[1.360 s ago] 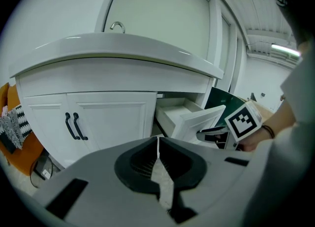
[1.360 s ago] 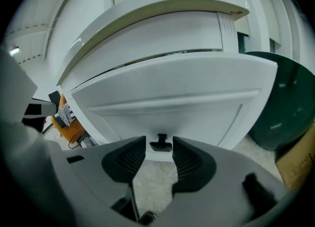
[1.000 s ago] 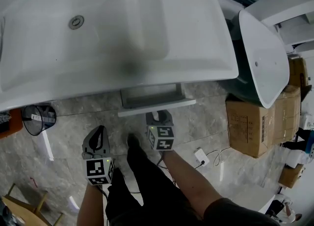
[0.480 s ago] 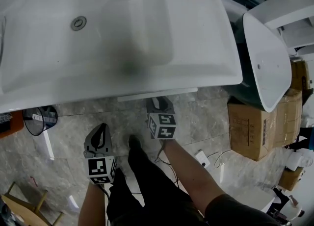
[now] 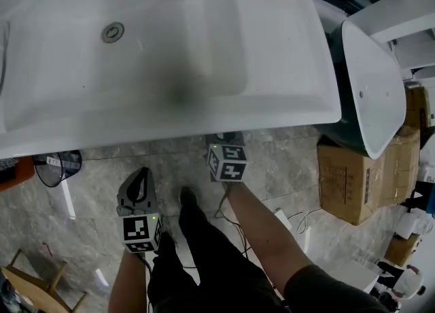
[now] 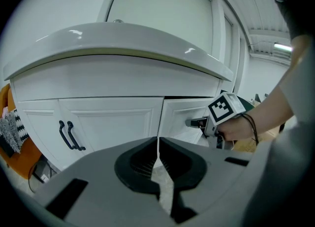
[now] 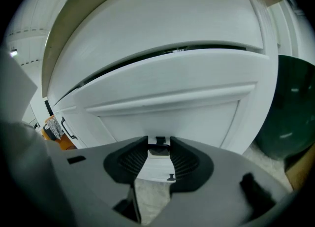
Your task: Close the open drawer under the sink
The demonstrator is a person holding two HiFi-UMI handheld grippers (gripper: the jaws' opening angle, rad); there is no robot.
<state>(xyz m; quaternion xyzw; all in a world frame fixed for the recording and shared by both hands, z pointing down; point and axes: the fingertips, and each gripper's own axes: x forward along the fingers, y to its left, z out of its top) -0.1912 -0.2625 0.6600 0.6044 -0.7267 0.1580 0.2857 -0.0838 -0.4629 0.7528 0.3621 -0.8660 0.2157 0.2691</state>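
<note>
From above, the white sink (image 5: 170, 40) hides the drawer completely. My right gripper (image 5: 221, 139) reaches under the sink's front rim. In the right gripper view the white drawer front (image 7: 197, 108) fills the frame, with a thin dark gap above it. Its dark handle (image 7: 159, 148) crosses the gap between my right gripper's (image 7: 159, 145) parted jaws, whose tips are at the drawer front; they do not clamp it. The left gripper view shows that gripper (image 6: 197, 121) against the drawer front (image 6: 177, 115). My left gripper (image 5: 139, 176) hangs back over the floor, shut and empty.
Cabinet doors with black handles (image 6: 71, 135) sit left of the drawer. A black wire bin (image 5: 56, 168) stands at the left. Cardboard boxes (image 5: 357, 182) and a white basin (image 5: 370, 81) crowd the right. A cable and plug (image 5: 282, 216) lie on the tiles beside the person's leg (image 5: 197, 237).
The drawer slid in from well out to hidden under the sink rim. My right gripper went forward with it. The left gripper has barely moved.
</note>
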